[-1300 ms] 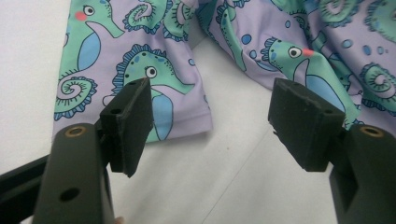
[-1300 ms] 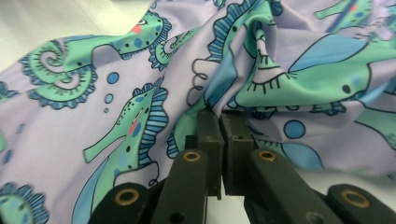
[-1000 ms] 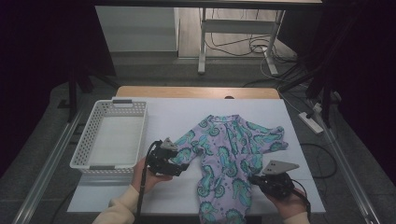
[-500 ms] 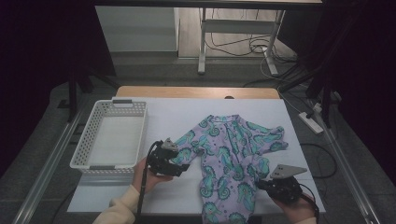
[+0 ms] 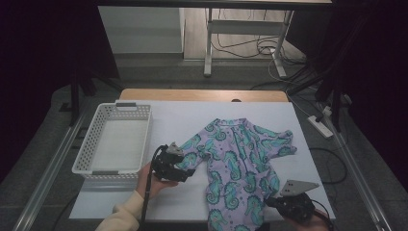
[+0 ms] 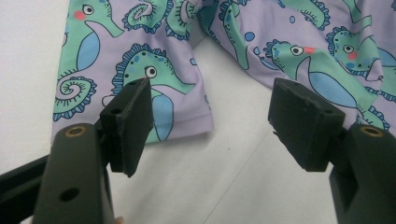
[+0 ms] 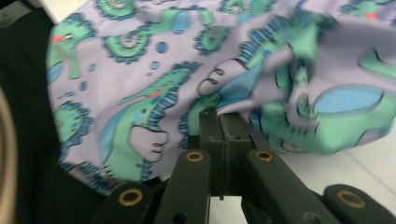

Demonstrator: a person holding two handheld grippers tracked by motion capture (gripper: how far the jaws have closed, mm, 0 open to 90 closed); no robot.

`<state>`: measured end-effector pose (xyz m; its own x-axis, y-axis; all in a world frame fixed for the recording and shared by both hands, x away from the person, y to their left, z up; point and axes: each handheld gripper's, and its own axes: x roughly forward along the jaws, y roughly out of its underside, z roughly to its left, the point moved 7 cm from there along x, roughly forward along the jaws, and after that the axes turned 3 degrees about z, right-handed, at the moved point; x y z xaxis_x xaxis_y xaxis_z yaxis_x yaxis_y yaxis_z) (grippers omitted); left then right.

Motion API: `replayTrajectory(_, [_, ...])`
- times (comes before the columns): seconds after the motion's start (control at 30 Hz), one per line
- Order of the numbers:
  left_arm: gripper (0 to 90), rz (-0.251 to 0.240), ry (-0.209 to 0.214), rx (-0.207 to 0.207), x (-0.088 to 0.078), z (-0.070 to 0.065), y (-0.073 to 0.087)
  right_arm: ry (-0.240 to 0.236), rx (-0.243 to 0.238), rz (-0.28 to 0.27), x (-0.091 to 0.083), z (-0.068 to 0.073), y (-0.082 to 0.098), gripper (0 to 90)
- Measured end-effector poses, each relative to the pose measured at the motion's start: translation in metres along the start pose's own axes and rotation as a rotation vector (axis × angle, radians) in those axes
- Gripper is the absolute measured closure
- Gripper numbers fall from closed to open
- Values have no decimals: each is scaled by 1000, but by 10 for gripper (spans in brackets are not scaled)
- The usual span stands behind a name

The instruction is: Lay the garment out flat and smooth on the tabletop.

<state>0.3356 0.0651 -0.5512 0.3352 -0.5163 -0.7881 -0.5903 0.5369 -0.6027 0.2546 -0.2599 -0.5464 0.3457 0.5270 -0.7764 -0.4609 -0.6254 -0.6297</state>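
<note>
From the high view, a lilac child's garment printed with green and blue seahorses lies spread on the white-covered bench, its lower end reaching the near edge. A white plastic mesh basket stands just left of it. The left claw sits by the near sleeve; the right claw meets the garment's lower end.

In the left gripper view, the left claw stands apart over the sleeve cuff, one pad above the cloth.

In the right gripper view, the right claw is clamped together on a bunched fold of the garment.
</note>
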Motion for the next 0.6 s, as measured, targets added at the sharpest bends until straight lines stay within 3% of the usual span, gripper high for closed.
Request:
replayTrajectory(0.17, [311,0,0,-3,0,1,0,-64,-54,30,5,21,2,894])
replayTrajectory(0.27, [311,0,0,0,0,0,0,-59,-89,45,8,25,1,888])
replayTrajectory(0.53, [311,0,-1,-3,0,1,0,65,42,-66,-9,-10,-4,626])
replayTrajectory(0.6, [311,-1,0,-3,0,1,0,94,75,-80,-15,-20,-4,618])
